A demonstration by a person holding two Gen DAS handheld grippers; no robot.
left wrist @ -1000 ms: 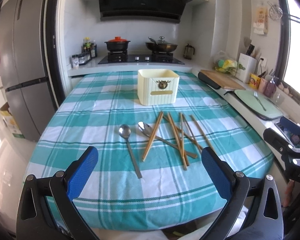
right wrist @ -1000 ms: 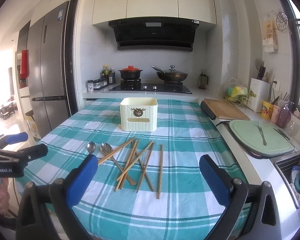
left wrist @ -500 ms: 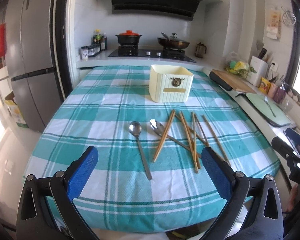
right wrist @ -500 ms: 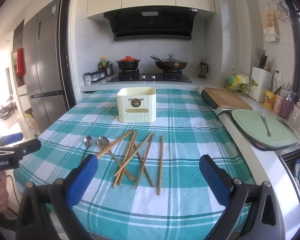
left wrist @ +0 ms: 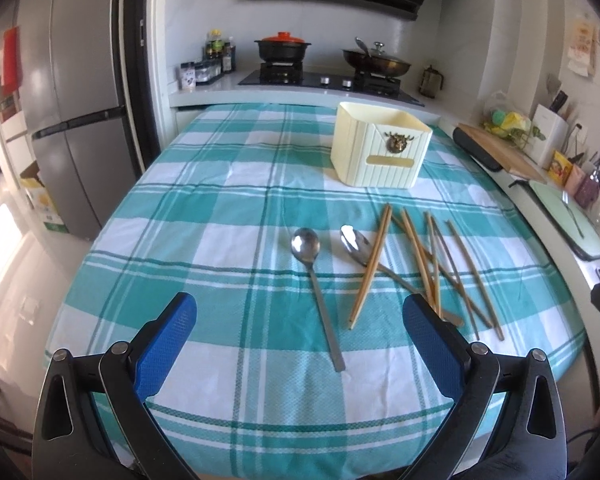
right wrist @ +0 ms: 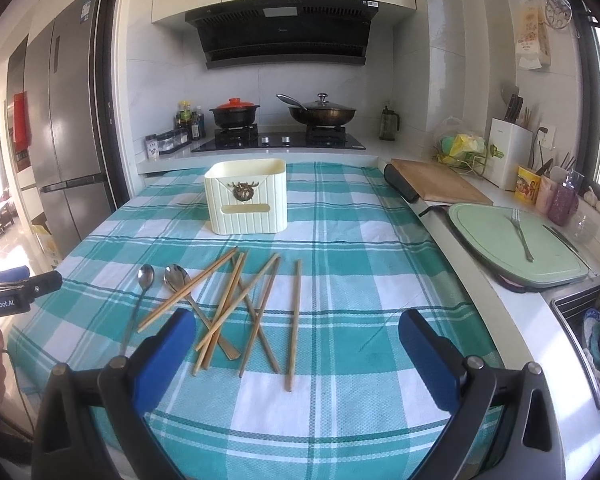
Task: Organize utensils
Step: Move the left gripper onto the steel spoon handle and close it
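Nearest the left wrist camera, the left gripper hangs above the near edge of the table with its blue pads spread wide and nothing between them. The right gripper is likewise released and empty, its fingers apart over the checked tablecloth. Just beyond them lie the utensils — one spoon alone on the left, a second spoon beside it with its handle running under a loose, crossed scatter of wooden chopsticks. One chopstick lies apart on the right of the heap. Farther back, the cream utensil holder stands upright on the cloth, well apart from the pile — and behind it the stove carries two lidded pots.
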